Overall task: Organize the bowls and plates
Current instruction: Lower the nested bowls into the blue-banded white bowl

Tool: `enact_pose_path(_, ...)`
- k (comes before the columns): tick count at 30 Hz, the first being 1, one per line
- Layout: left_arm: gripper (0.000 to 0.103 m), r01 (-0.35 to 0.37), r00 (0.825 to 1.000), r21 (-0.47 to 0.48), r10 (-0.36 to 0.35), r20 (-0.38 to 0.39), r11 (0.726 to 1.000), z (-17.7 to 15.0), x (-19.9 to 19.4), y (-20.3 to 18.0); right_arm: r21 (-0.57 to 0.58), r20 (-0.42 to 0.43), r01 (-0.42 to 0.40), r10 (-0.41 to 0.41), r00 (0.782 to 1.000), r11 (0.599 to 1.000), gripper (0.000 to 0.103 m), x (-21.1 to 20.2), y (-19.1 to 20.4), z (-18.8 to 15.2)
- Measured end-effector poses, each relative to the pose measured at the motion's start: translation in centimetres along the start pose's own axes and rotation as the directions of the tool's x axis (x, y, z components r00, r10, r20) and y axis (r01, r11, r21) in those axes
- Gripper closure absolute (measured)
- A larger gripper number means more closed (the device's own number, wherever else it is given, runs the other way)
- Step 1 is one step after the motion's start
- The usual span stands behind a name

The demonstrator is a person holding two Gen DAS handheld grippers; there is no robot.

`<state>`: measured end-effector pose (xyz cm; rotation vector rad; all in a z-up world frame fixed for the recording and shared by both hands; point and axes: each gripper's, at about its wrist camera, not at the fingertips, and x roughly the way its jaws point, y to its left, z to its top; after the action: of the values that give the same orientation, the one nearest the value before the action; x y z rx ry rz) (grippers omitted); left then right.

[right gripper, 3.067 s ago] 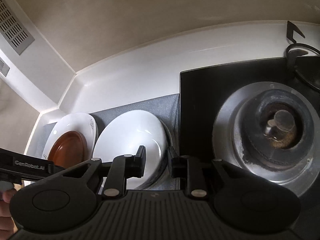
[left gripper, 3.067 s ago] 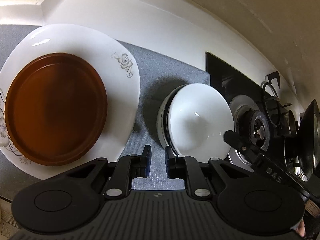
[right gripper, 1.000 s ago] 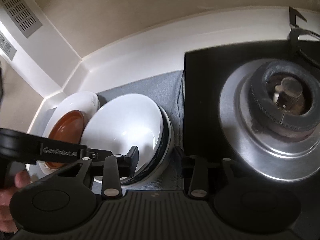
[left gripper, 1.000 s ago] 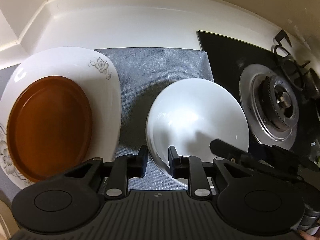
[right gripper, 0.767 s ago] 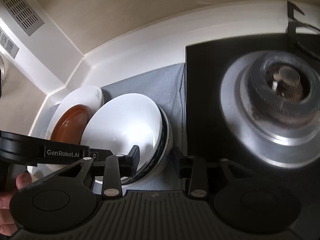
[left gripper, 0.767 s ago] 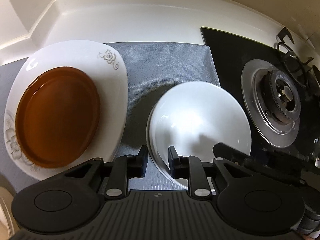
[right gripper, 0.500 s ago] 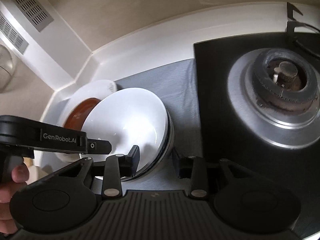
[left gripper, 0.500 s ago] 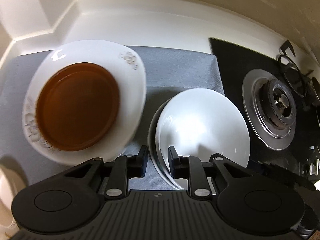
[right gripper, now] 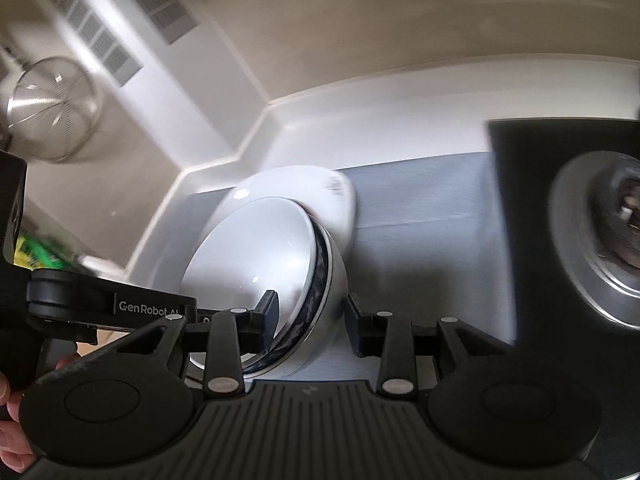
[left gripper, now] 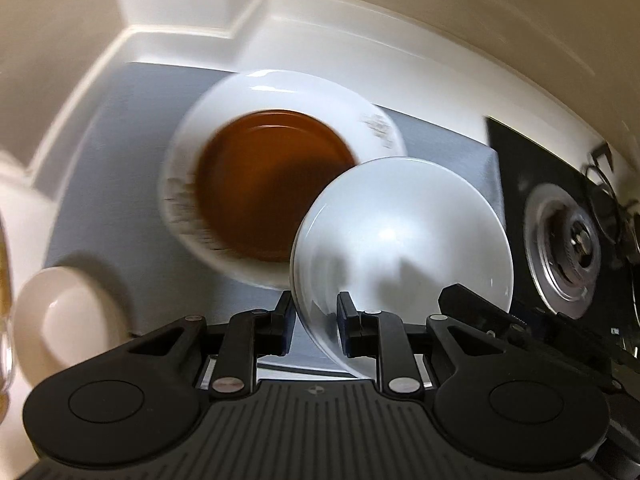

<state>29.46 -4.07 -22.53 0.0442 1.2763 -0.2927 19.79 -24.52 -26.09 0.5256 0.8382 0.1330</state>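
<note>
My left gripper [left gripper: 312, 320] is shut on the near-left rim of the white bowl [left gripper: 404, 240], which is lifted and overlaps the brown plate [left gripper: 272, 180]. The brown plate lies on a white flowered plate [left gripper: 288, 92] on the grey mat [left gripper: 120, 128]. In the right wrist view my right gripper [right gripper: 314, 318] is shut on the right rim of the same white bowl [right gripper: 256, 256], one finger inside, one outside. The bowl seems to be a nested stack with a blue-patterned band [right gripper: 320, 264]. The white flowered plate [right gripper: 320, 188] lies behind it.
A cream cup [left gripper: 68, 320] stands on the mat at the left. The black gas stove with its burner [left gripper: 568, 248] is at the right, also in the right wrist view [right gripper: 600, 236]. White backsplash behind. A metal strainer [right gripper: 52, 116] hangs at upper left.
Both grippers have lifted the white bowl and carried it left, so it now overlaps the brown plate. The cream cup has come into view. The stove has slid right.
</note>
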Motion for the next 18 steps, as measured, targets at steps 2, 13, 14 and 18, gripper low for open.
enact_pose_path(2,0.079,-0.015,1.0,-0.017,0.015,0.012,1.0,0.0,-0.6,1.4,-0.016,-0.008,-0.017,0.017,1.0,1.0,0.064,0.6,1.4,0.2)
enact_pose_path(13,0.079,-0.068,0.997,-0.13,0.071,0.019,0.989,0.3,-2.8,9.2,-0.089,-0.068,-0.105,0.099,0.993,0.991,0.064,4.9,8.7,0.8)
enact_pose_path(14,0.079,-0.073,0.997,-0.139,0.076,0.02,0.988,0.3,-3.0,9.8,-0.095,-0.073,-0.113,0.106,0.992,0.989,0.064,5.3,9.4,0.9)
enact_pose_path(18,0.079,-0.078,0.996,-0.183,0.085,0.029,0.98,0.3,-4.4,12.4,-0.114,-0.085,-0.148,0.139,0.987,0.982,0.064,6.3,11.7,1.4)
